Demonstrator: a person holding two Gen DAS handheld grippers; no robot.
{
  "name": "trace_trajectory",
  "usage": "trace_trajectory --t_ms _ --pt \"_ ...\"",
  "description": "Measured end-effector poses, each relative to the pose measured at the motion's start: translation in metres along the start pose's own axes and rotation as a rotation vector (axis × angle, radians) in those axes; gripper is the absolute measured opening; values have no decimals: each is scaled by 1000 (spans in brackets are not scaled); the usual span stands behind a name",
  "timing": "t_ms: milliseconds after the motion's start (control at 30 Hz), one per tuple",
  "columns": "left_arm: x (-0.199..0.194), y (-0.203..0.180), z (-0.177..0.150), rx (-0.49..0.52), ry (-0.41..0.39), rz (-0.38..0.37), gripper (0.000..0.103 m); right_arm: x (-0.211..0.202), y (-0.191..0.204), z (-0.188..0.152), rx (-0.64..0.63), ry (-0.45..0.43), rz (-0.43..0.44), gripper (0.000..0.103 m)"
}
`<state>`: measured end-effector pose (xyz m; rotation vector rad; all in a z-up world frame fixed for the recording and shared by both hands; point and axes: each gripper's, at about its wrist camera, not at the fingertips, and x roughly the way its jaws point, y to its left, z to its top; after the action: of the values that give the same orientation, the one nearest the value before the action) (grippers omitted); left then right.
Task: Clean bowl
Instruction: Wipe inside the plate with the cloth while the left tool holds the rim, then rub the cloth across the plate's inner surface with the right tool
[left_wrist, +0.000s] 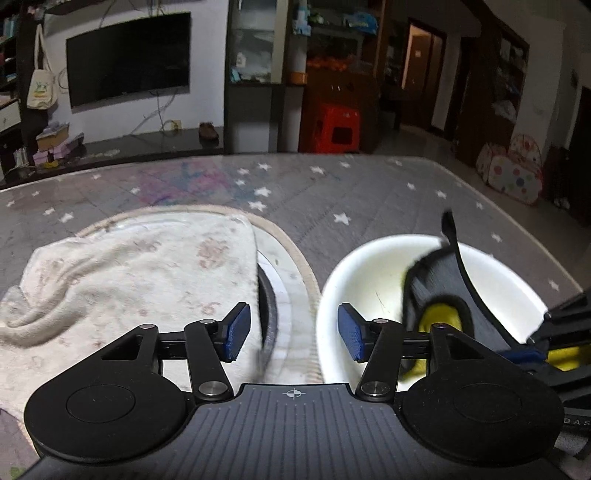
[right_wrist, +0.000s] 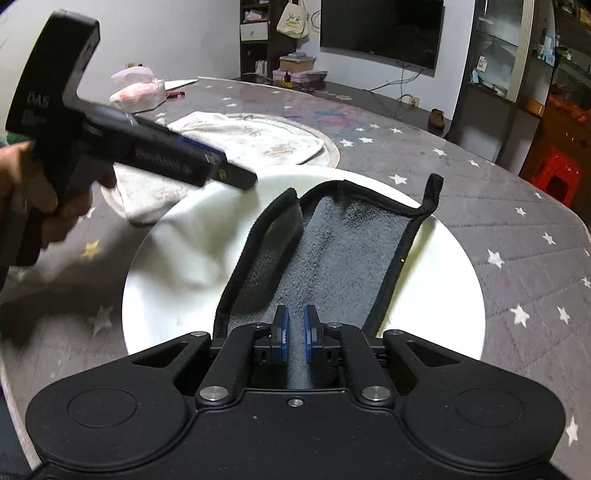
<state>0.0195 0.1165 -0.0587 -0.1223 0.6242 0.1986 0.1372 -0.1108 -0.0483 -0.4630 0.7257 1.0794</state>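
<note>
Bowl (right_wrist: 177, 258): white, upright on the starred table cover (right_wrist: 517, 236), directly ahead of and below your right gripper (right_wrist: 295, 334), which is nearer. Cleaning cloth (right_wrist: 332, 251): dark, long axis running away from you across the bowl, pinched between the right pads. Left gripper (left_wrist: 291, 332): jaws apart, empty, straddling the bowl's left rim; bowl lies to its right. Pale towel (left_wrist: 129, 266): beyond, left.
</note>
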Motion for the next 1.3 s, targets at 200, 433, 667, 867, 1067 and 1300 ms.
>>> trace_trajectory --t_ms 200,433,667,867,1067,1300 --pt "1 21 -3 -36 -7 60 62 0 -13 -1 30 -5 -58 10" --pt "10 40 -15 -62 6 103 63 13 -35 7 74 -17 -118 10" --pt "22 38 -22 -22 25 126 63 30 -38 19 85 -25 -141 10" --pt "27 40 -27 -22 31 119 64 36 -29 27 92 -26 -121 11" --pt "29 37 -28 -8 34 119 69 36 -10 29 73 -29 -71 11" --pt "32 41 -28 -15 35 115 70 23 9 19 32 -23 -27 11"
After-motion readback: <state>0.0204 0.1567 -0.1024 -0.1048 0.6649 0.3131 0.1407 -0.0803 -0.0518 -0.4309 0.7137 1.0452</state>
